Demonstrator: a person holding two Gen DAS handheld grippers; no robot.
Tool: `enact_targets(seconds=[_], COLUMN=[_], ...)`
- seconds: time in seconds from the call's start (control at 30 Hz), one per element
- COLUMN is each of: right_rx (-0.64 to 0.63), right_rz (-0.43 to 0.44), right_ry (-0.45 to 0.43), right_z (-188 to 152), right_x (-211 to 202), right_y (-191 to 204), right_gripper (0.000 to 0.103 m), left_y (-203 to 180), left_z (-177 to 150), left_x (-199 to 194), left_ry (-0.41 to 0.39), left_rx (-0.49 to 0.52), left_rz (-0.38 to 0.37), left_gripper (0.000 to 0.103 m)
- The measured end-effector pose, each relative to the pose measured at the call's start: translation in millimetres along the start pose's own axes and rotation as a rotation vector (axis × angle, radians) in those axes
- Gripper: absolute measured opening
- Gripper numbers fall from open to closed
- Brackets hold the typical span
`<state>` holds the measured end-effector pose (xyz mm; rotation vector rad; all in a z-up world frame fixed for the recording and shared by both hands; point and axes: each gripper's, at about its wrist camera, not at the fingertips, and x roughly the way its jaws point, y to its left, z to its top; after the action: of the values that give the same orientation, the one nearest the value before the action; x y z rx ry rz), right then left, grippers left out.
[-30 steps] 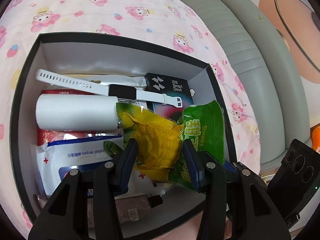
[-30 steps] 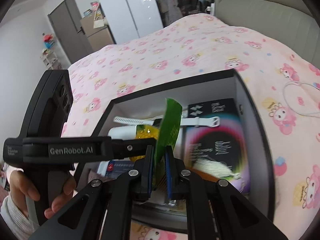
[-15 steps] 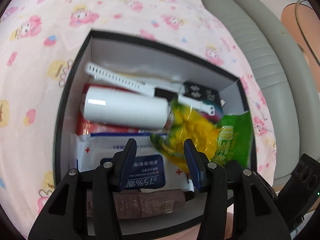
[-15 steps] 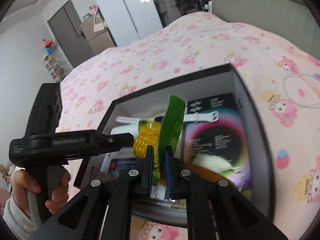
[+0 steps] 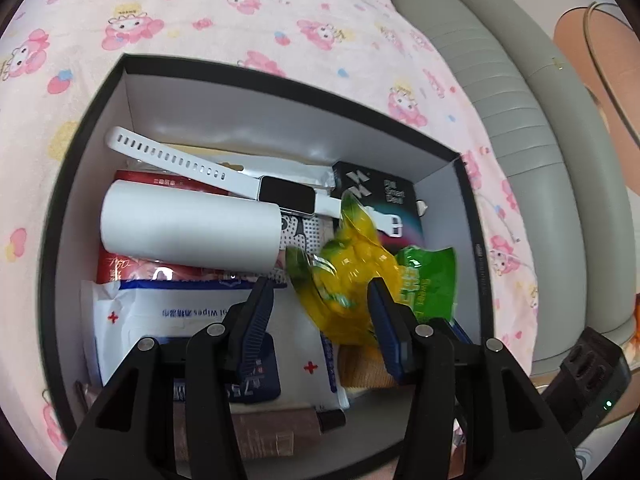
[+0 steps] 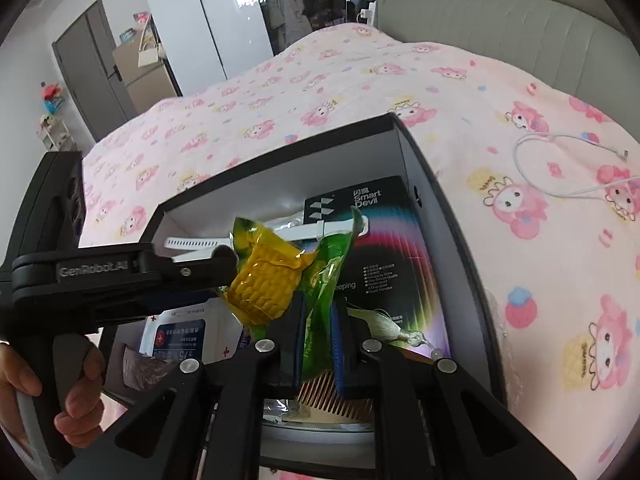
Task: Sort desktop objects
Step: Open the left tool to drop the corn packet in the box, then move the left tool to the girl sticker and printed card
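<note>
Our right gripper (image 6: 316, 344) is clamped on the green edge of the corn packet (image 6: 266, 280), a glossy, crinkled vacuum pouch with a yellow knobbly cob inside; the packet hangs over the near right part of the box (image 5: 280, 80), above the things lying there; our left gripper (image 5: 320, 320) stands with its jaws apart and nothing pressed between them, its ribbed blue pads just left of and below the packet, over the wipes pack (image 5: 160, 320); the left hand (image 6: 60, 392) grips that tool's handle at the near left of the right view.

The box is black outside and white inside, with thin straight walls and square corners; its floor is nearly covered, so open room is left only above the contents and along the bare far wall; inside we see a smooth white cylinder (image 5: 188, 226) lying on its side at the left, a white perforated watch (image 5: 240, 184) across the far part, a black printed carton (image 6: 384, 248) against the right wall, and a toothed comb (image 6: 332, 400) near us; around the box spreads soft pink cartoon bedding (image 6: 520, 240), with a thin white cable (image 6: 560, 160) looped to the right.
</note>
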<state>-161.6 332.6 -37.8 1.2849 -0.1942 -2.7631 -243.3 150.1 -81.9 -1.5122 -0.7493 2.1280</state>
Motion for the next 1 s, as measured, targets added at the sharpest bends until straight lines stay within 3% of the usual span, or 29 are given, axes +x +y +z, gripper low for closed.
enact_targets(seconds=[0.2,0.43,0.47,0.53,0.63,0.77,1.0], right_rx=[0.003,0.003,-0.004,-0.020,-0.048,-0.103,-0.240], right_rz=[0.020,0.101,0.107,0.129,0.167,0.174,0.272], right_ry=[-0.021,-0.054,-0.060,-0.076,-0.100,-0.129,-0.110], right_z=[-6,-16,-17,-20,-25,-33,-48], right_x=[-18,-61,-67,-81,-102,-127,-144], right_y=[9,37,42,54,73,100,168], right_gripper=[0.010,0.012,0.013,0.028,0.031,0.032,0.032], left_y=[-22,-42,-44,-48,-53,-43,9], left_z=[-19,-53,-58,-70,-86,-106,-138], left_x=[-41,-99,-107,-123,-147,-185,-255], left_ry=[-0.061,-0.124,-0.134,-0.154,-0.184,-0.241,-0.336], left_rx=[0.099,0.179,0.190,0.211,0.243,0.247,0.182], left_rz=[0.016,0.077,0.083,0.092,0.105,0.123,0.183], left_gripper=[0.052,0.055,0.056,0.057,0.057,0.057,0.057])
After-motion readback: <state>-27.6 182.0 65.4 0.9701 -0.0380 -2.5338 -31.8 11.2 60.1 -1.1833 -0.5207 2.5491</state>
